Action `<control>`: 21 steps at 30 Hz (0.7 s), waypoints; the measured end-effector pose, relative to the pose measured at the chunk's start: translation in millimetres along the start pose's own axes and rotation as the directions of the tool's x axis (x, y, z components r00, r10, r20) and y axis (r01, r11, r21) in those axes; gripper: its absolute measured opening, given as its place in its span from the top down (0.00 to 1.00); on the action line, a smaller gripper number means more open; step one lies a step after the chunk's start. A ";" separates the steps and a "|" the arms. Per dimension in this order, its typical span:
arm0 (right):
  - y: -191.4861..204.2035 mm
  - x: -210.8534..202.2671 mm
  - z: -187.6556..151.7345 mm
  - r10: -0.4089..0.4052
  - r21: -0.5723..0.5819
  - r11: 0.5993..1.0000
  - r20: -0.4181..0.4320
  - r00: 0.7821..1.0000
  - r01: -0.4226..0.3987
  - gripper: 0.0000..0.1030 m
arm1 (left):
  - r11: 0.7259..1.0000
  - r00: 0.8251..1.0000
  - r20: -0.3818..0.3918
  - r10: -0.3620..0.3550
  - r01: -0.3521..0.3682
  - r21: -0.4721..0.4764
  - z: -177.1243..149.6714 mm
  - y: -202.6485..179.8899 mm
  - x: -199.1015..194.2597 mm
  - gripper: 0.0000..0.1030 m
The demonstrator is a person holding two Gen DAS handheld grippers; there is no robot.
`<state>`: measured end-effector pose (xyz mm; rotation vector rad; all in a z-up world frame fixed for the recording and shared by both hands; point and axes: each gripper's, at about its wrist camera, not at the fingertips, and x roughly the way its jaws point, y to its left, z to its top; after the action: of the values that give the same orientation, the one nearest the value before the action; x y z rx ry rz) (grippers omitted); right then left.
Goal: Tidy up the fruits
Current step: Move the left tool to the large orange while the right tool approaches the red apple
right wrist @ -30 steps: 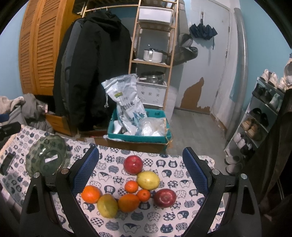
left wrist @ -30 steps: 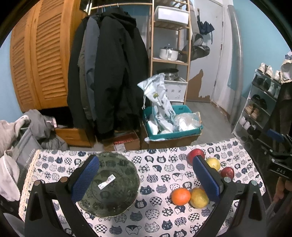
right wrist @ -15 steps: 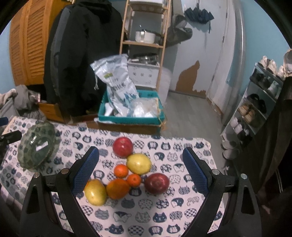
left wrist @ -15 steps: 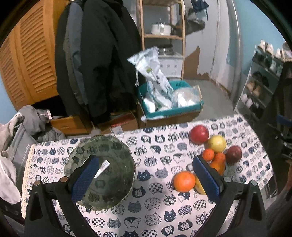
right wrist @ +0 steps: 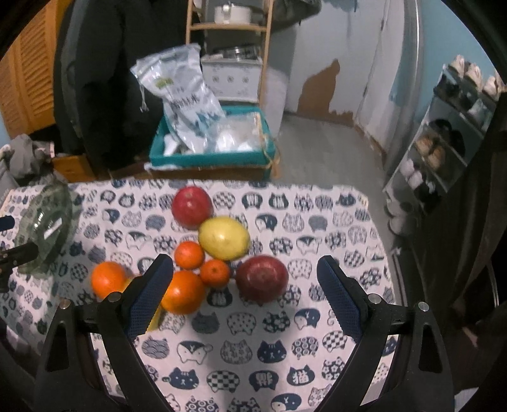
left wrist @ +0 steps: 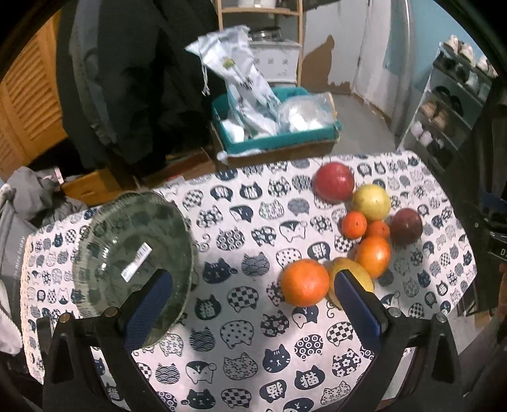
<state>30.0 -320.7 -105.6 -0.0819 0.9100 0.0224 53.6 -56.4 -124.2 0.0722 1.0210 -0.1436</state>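
A green glass bowl (left wrist: 133, 247) sits empty on the cat-print tablecloth (left wrist: 247, 342), at the left; it also shows in the right wrist view (right wrist: 44, 228). A cluster of fruit lies to the right: a red apple (right wrist: 191, 207), a yellow lemon (right wrist: 224, 237), a dark red apple (right wrist: 261, 279), two small tangerines (right wrist: 189, 254), oranges (right wrist: 183, 292) and another yellow fruit (left wrist: 348, 272). My left gripper (left wrist: 253, 301) is open above the cloth between the bowl and an orange (left wrist: 304, 282). My right gripper (right wrist: 245, 291) is open, low over the fruit cluster, around the dark red apple.
Beyond the table's far edge stand a teal box (right wrist: 215, 149) with plastic bags, hanging dark coats (left wrist: 133, 79), a wooden shelf (right wrist: 228, 28) and a shoe rack (right wrist: 450, 133) at the right. Clothes (left wrist: 31, 196) are piled at the left.
Both grippers have tilted down and moved closer to the table. The fruit and the bowl now sit larger and lower in both views. Nothing was picked up.
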 end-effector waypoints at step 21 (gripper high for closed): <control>-10.0 73.6 -30.4 0.017 0.041 0.999 -0.201 0.979 -0.009 0.12 | 0.998 0.978 -0.211 -0.005 0.017 0.059 -20.9 -23.5 93.4 0.01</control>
<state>51.8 -334.2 -181.7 -0.0414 1.1133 0.0083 80.5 -85.0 -214.7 0.1394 1.2288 -0.1798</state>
